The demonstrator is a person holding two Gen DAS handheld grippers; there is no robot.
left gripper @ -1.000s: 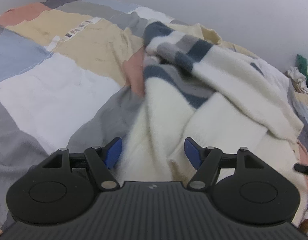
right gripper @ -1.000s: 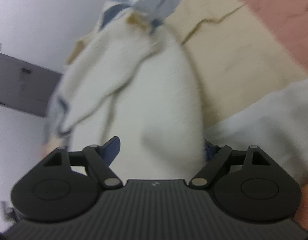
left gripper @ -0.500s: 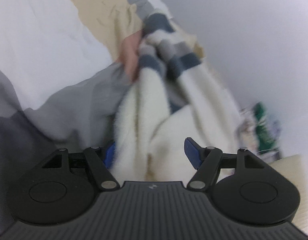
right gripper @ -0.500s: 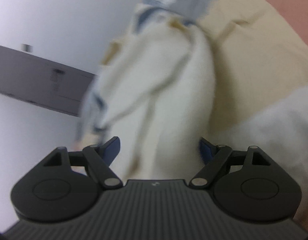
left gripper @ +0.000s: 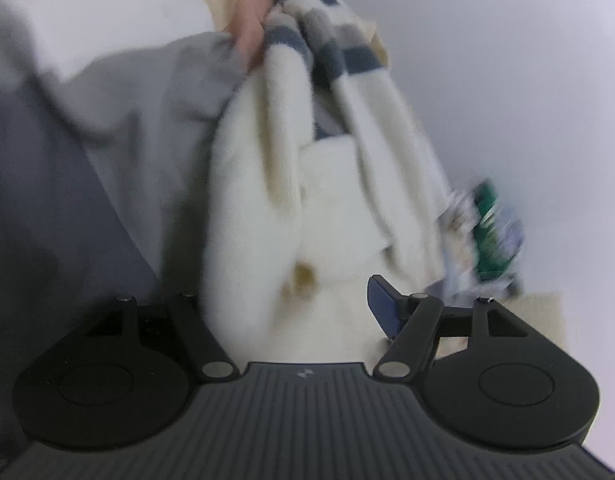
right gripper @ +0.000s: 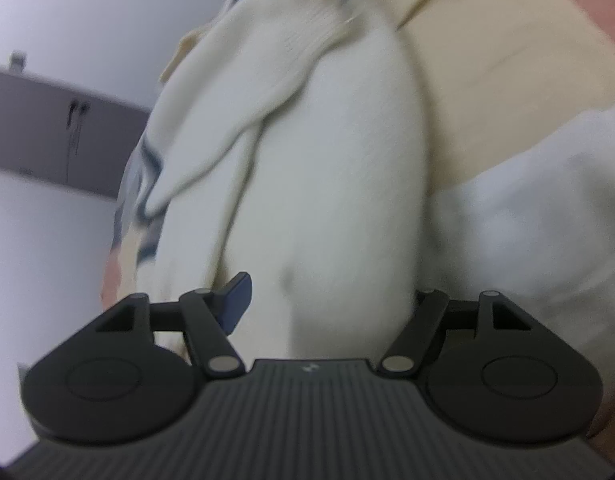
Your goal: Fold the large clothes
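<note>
A cream fleece sweater with blue and grey stripes lies bunched on a patchwork bedspread. My left gripper is low over its cream folds, jaws wide, and the cloth bulges between them and hides the left pad. In the right wrist view a thick cream fold of the sweater fills the gap of my right gripper, whose jaws are closing. Its left blue pad shows beside the fold and its right pad is hidden behind the cloth. Both views are blurred.
The bedspread's beige patch and white patch lie to the right of the sweater. A green packet sits among clutter by the pale wall. A grey cabinet stands at the left.
The left view has rolled and closed in on the sweater, and cloth now covers its left pad. The right gripper's jaws have narrowed around the cream fold.
</note>
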